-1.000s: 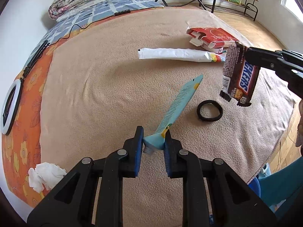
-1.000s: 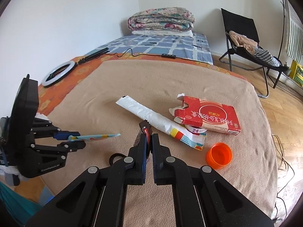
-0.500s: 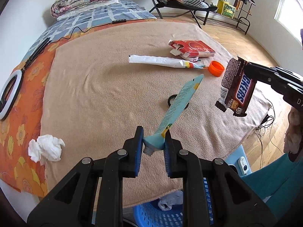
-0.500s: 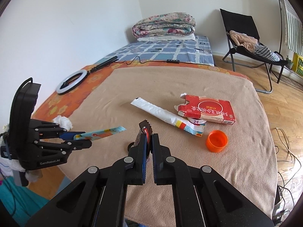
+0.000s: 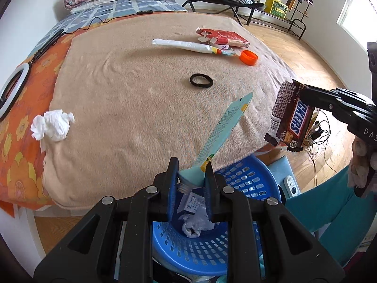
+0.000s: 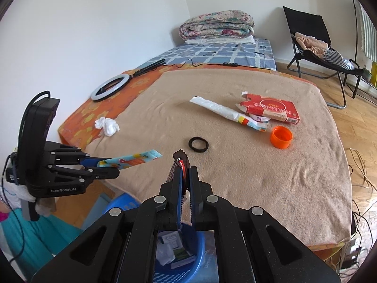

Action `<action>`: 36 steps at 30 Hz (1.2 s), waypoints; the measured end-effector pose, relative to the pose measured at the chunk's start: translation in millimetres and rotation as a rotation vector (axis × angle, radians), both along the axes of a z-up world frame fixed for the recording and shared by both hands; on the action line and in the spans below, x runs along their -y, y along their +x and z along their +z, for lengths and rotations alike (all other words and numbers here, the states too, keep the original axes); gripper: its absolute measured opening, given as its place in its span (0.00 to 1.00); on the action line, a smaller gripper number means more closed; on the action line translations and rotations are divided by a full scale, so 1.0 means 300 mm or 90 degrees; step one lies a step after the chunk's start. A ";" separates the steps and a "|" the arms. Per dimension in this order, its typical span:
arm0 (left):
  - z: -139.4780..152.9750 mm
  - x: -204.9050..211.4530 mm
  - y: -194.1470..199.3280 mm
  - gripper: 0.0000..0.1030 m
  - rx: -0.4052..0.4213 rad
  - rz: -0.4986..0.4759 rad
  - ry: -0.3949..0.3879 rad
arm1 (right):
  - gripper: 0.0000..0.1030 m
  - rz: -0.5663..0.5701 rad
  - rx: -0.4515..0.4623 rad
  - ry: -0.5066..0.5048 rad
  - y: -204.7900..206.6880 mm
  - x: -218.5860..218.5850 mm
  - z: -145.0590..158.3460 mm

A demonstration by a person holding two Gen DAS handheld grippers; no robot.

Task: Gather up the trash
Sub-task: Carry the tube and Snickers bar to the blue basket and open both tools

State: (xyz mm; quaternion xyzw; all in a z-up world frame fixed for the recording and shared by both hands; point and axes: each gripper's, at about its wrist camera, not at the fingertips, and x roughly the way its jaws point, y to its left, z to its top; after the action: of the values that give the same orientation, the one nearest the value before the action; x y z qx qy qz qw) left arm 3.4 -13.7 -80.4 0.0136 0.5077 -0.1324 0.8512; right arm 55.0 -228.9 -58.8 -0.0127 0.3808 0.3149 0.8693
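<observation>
A tan blanket (image 5: 146, 108) covers the bed, and below its near edge stands a blue basket (image 5: 247, 184) with crumpled paper and packaging already inside. On the blanket lie a red carton (image 6: 271, 108), a long white tube (image 6: 223, 112), a wad of white tissue (image 5: 53, 125), an orange cap (image 6: 281, 137) and a black hair tie (image 6: 198, 144). The left gripper (image 5: 191, 184) is above the basket, its fingers closed on the bottom end of a light blue wrapper (image 5: 223, 132), which sticks up and forward past the fingertips (towards the blanket edge). The right gripper (image 6: 185, 176) is pinched tight on a Snickers wrapper (image 5: 289, 115), held edge-on between the pads and hanging beside the bed's near corner, just beyond the basket.
</observation>
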 end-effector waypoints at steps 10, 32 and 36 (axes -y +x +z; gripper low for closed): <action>-0.133 -0.017 -0.123 0.18 -0.056 0.003 -0.001 | 0.04 0.024 -0.051 -0.023 -0.102 -0.021 -0.109; -0.318 0.024 -0.170 0.18 -0.148 -0.001 0.021 | 0.05 0.062 -0.150 -0.088 -0.184 -0.081 -0.339; -0.325 0.033 -0.162 0.20 -0.156 0.003 0.023 | 0.05 0.058 -0.157 -0.093 -0.178 -0.078 -0.355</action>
State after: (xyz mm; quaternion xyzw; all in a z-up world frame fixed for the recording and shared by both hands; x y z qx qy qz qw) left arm -45.2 -23.8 -177.8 0.0115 0.6104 -0.1215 0.7826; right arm 1.6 -205.5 -165.2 -0.0542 0.5056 0.3249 0.7974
